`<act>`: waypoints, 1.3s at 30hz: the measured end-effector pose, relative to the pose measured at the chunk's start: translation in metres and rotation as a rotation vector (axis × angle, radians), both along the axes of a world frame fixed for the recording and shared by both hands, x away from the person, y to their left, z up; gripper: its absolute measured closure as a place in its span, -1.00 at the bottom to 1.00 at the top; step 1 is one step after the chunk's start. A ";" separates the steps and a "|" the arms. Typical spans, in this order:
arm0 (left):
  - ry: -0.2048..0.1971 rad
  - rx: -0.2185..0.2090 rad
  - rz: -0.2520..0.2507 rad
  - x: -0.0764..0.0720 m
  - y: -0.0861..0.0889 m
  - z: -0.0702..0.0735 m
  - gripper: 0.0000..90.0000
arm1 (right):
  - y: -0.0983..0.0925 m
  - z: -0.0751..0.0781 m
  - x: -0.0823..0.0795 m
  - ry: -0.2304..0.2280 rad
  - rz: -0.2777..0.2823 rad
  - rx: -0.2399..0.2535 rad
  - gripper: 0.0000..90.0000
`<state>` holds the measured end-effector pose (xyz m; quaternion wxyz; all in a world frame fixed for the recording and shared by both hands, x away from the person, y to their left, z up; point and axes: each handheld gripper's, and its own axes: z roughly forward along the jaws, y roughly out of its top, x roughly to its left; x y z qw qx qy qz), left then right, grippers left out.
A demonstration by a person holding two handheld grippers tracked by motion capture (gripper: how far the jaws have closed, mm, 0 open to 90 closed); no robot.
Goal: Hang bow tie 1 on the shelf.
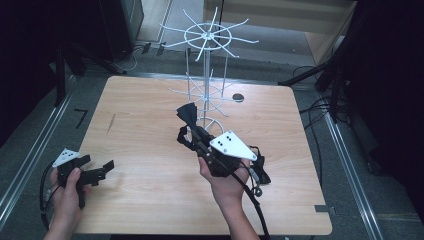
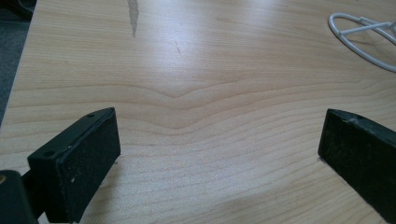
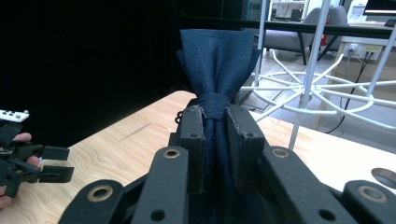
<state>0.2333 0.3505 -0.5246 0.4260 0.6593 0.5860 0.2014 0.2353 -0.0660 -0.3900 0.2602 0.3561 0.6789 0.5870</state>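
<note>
— Wooden table (image 1: 150,200) comes first, with its near edge right by the person's arms. What is the left gripper (image 1: 97,172) doing?

— It sits low by the table's near left corner. Its two black pads (image 2: 77,161) stand far apart with nothing but bare wood between them. So it is open. Lots of free table lies in front of those fingers, all the way up to a small scratch (image 2: 133,16) near the far side.

— And the right gripper (image 3: 215,140)?

— It is held up above the middle of the table. Its fingers are squeezed tight on a dark blue bow tie (image 3: 215,65). The knot sits right between the fingertips, and the cloth fans out just past them. A black strap (image 1: 184,139) hangs down beside the fingers.

— What is past the bow tie?

— A white wire rack (image 1: 207,60) stands just behind it, with thin arms sticking out like spokes. Its round foot (image 2: 364,42) rests on the wood. The table's far edge is behind the rack.
</note>
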 end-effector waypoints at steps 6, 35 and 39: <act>0.000 0.000 0.000 0.000 0.000 0.000 -1.00 | -0.001 0.003 0.001 -0.006 -0.004 0.004 0.75; 0.001 0.000 0.001 0.000 0.000 0.000 -1.00 | -0.015 0.008 0.008 -0.011 -0.040 0.014 0.75; 0.001 0.000 0.001 0.000 0.000 0.000 -1.00 | -0.017 0.006 0.010 -0.008 -0.047 0.010 0.75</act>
